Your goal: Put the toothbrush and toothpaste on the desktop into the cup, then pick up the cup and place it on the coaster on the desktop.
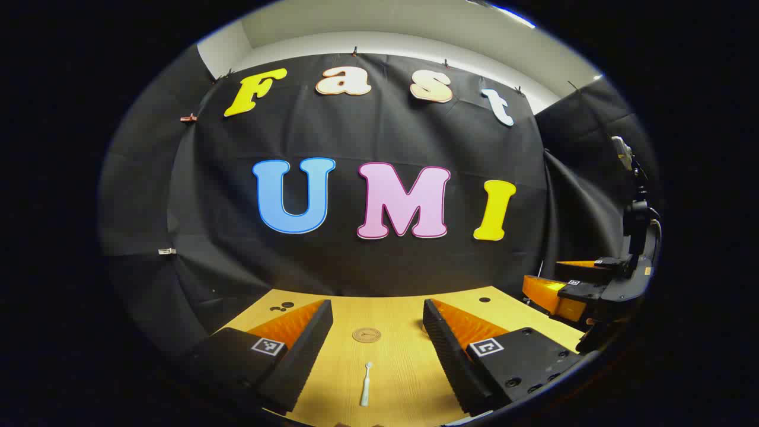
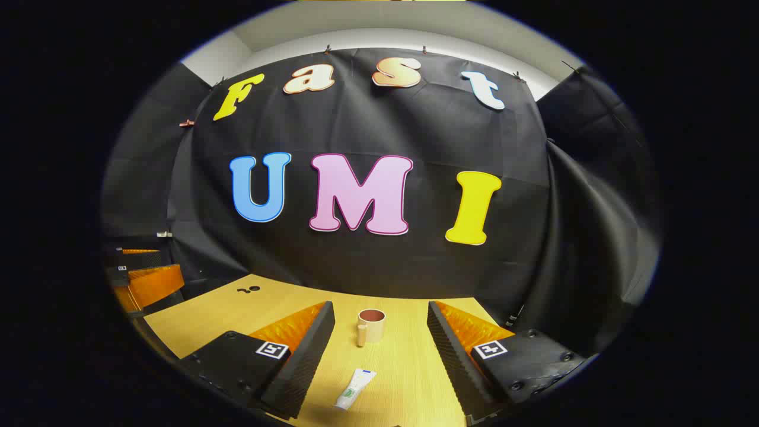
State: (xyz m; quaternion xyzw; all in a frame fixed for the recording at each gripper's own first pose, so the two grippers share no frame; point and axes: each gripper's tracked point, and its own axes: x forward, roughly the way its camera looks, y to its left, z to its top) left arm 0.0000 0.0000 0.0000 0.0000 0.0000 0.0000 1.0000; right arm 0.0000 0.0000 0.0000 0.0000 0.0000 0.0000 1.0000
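Note:
In the left gripper view a white toothbrush (image 1: 365, 385) lies on the wooden desktop (image 1: 403, 367), between the spread fingers of my left gripper (image 1: 377, 323), which is open and above it. Beyond it lies a round brown coaster (image 1: 366, 335). My right gripper (image 1: 566, 279) shows at the right edge of that view, held off the table. In the right gripper view a white toothpaste tube (image 2: 354, 389) lies between the fingers of my right gripper (image 2: 380, 326), open with nothing held. A beige cup (image 2: 372, 325) with a handle stands upright farther on. My left gripper (image 2: 139, 273) shows at the far left.
The black cloth wall closes off the back and sides of the desktop. Small dark holes (image 1: 281, 307) mark the table's far left, another hole (image 1: 484, 299) the far right. Bare wood (image 2: 195, 323) stretches left of the cup.

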